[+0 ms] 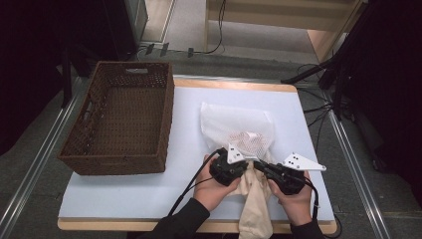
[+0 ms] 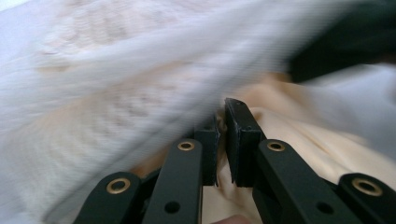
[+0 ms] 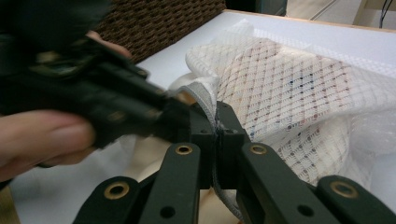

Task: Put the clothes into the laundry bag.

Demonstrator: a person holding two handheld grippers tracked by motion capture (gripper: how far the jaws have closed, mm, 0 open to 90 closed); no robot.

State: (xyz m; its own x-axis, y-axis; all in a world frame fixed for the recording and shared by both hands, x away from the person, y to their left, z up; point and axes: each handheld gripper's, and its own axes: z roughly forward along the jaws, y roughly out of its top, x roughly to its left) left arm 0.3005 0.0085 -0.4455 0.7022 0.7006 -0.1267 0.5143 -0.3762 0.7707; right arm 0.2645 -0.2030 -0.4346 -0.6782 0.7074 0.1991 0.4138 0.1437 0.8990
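**Two hand-held grippers pinch a mesh bag at the near edge of the table**

A person stands at a table with a pale blue top, a black gripper in each hand. A white mesh bag lies on the table right of centre, with something pinkish and patterned showing through the netting. A cream cloth comes out of the bag's near end and hangs over the table's front edge between the two hands.

The left gripper and the right gripper meet almost tip to tip at the bag's near end. In the right gripper view, the right gripper's jaws are closed on the white hemmed rim of the bag, with the left gripper just beside them. In the left gripper view, which is blurred, the left gripper has its jaws nearly together, with the cream cloth and mesh around them; I cannot tell what they pinch.

A brown wicker basket sits on the table's left side, well apart from the bag.
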